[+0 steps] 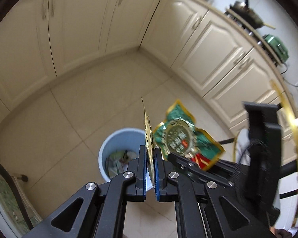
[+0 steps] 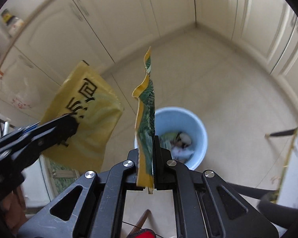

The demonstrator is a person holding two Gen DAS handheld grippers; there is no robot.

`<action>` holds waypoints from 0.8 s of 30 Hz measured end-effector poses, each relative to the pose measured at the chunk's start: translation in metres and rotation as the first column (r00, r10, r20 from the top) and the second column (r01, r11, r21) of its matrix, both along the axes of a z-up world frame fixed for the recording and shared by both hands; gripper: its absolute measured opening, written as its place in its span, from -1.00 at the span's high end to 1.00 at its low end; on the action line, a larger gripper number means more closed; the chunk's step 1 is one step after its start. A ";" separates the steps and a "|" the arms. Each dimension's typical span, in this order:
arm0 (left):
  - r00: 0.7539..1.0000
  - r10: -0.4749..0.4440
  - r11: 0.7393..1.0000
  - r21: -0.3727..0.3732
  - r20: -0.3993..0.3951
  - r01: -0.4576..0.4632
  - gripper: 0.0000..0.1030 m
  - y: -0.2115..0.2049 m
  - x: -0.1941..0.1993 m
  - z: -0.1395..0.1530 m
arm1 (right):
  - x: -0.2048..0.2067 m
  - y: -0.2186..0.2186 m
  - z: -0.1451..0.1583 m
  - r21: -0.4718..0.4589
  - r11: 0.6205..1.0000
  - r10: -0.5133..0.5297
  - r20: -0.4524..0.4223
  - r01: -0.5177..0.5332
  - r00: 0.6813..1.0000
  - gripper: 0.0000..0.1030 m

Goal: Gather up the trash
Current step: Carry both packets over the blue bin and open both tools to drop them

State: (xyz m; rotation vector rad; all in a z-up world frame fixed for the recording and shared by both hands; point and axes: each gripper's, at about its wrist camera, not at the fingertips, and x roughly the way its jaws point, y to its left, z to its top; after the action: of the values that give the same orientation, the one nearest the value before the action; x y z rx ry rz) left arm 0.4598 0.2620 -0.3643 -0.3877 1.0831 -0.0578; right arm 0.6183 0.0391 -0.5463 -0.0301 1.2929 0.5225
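Note:
My left gripper (image 1: pixel 150 150) is shut on a yellow packet (image 1: pixel 148 130), which this view shows edge on. In the right wrist view the same yellow packet (image 2: pixel 89 109) shows black characters, with the left gripper (image 2: pixel 72 124) clamped on its lower edge. My right gripper (image 2: pixel 148 145) is shut on a green and gold wrapper (image 2: pixel 147 117), which stands upright between the fingers. From the left wrist the green wrapper (image 1: pixel 180 138) shows a round gold emblem, with the right gripper (image 1: pixel 171 156) beneath it. A light blue bin (image 1: pixel 104 158) (image 2: pixel 198 123) stands on the floor below both, with crumpled trash inside.
Cream cabinet doors (image 1: pixel 79 29) line the corner around the tiled floor (image 1: pixel 69 109). A counter at the right carries a pan (image 1: pixel 246 11) and a green appliance (image 1: pixel 276 47). A gold-rimmed edge (image 1: pixel 296 130) and dark legs (image 2: pixel 282 132) stand at the right.

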 end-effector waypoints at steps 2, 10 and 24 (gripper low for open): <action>0.999 -0.005 1.000 -0.004 -0.032 0.004 0.95 0.006 0.007 -0.015 | 0.012 0.002 -0.029 -0.011 1.000 -0.011 -0.044 0.010 0.999 0.80; 0.991 -0.027 1.000 0.006 -0.133 0.028 0.95 0.008 0.046 -0.064 | 0.026 -0.015 -0.073 -0.057 0.997 -0.064 -0.064 0.060 0.996 0.26; 0.989 0.017 0.995 0.101 -0.147 -0.002 0.49 0.018 0.072 -0.061 | 0.031 -0.036 -0.032 -0.077 0.989 -0.124 0.018 0.125 0.992 0.03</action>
State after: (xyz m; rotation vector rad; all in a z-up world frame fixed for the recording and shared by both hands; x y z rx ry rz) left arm 0.5321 0.2797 -0.4258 -0.3096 1.2250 0.0347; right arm 0.6497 0.0029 -0.5780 -0.0177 1.2930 0.3646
